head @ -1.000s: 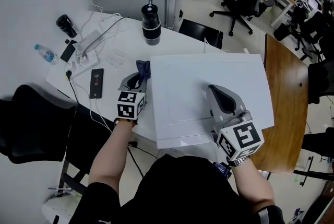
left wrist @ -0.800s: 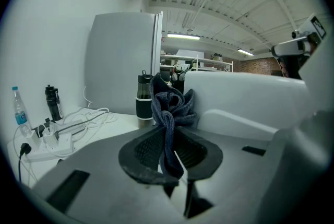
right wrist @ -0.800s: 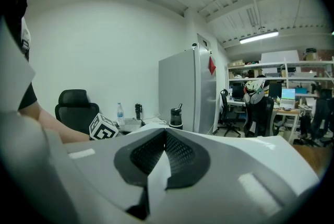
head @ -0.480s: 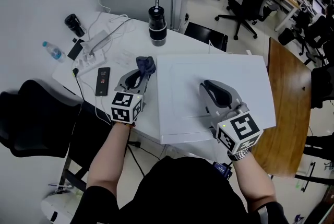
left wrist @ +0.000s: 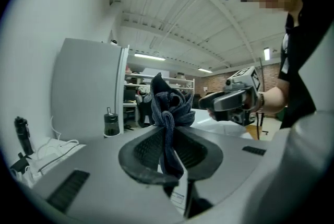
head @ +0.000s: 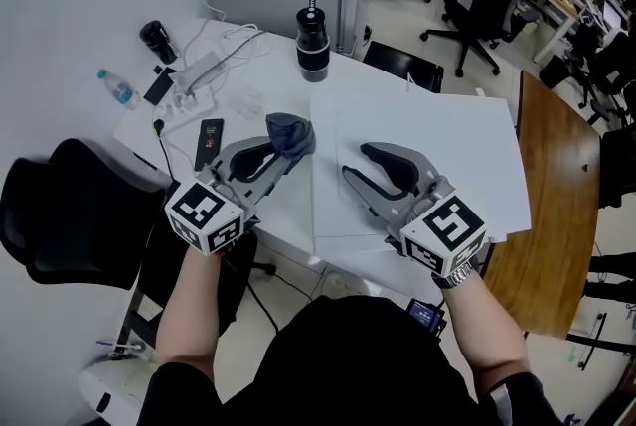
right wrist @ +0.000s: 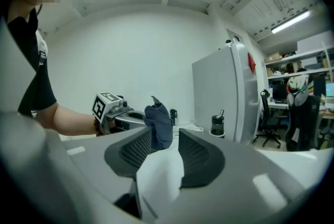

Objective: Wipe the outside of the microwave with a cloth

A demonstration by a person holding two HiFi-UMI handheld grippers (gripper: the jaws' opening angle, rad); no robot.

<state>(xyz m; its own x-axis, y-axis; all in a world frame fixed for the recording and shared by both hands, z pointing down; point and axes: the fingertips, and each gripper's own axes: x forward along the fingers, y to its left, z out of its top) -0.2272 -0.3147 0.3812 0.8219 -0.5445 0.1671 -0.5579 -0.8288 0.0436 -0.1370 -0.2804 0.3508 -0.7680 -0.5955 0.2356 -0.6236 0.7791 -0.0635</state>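
The white microwave (head: 437, 141) fills the middle of the head view, seen from above. My left gripper (head: 281, 154) hovers at its left edge, shut on a bunched dark blue cloth (head: 290, 133) that sticks up out of the jaws (left wrist: 168, 108). My right gripper (head: 356, 164) is above the microwave's top near its left edge, tips toward the cloth. Its jaws are opening with nothing between them. In the right gripper view the cloth (right wrist: 158, 124) and the left gripper (right wrist: 112, 108) lie straight ahead of the spread jaws. The right gripper (left wrist: 232, 100) also shows in the left gripper view.
A black tumbler (head: 312, 42) stands behind the microwave. A phone (head: 208, 143), a power strip with cables (head: 199, 74) and a water bottle (head: 117, 88) lie on the white table at left. A wooden table (head: 552, 186) is at right, a black chair (head: 60, 215) at left.
The left gripper rose with the cloth to the height of the microwave's top at its left edge. The right gripper slid left across the top and its jaws went from shut to apart.
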